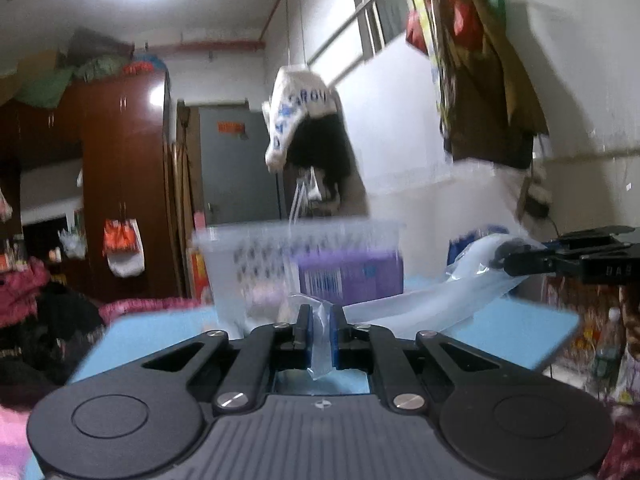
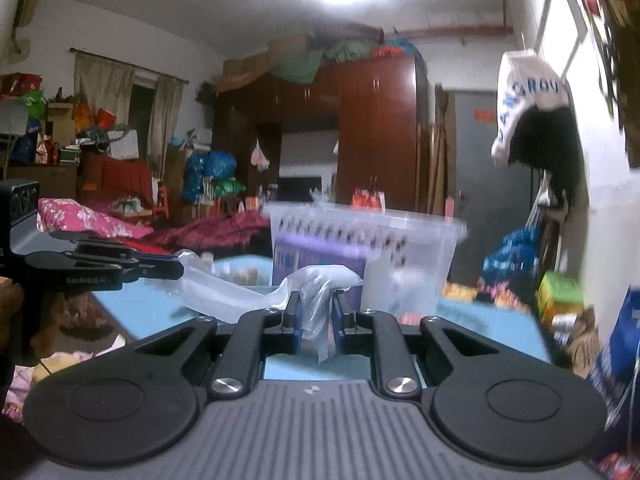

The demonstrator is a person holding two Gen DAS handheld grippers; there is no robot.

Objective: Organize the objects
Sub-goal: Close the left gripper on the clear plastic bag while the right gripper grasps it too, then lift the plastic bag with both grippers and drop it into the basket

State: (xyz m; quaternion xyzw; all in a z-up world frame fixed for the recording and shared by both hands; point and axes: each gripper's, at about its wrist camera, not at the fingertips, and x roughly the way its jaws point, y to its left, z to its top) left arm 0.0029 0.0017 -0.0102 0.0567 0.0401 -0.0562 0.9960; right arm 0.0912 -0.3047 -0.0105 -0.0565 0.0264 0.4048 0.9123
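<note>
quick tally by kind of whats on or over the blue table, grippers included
grippers: 2, left gripper and right gripper, both shut on the bag
clear plastic bag: 1
clear storage bin: 1
purple box inside the bin: 1
total: 5

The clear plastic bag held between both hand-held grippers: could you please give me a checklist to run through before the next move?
1. Left hand-held gripper shut on clear plastic bag: ok.
2. Right hand-held gripper shut on the bag: ok.
3. Bag spans both grippers: ok.
4. Clear storage bin open on top: ok.
5. Bag empty: cannot tell.
6. Blue table free beneath the bag: cannot tell.
</note>
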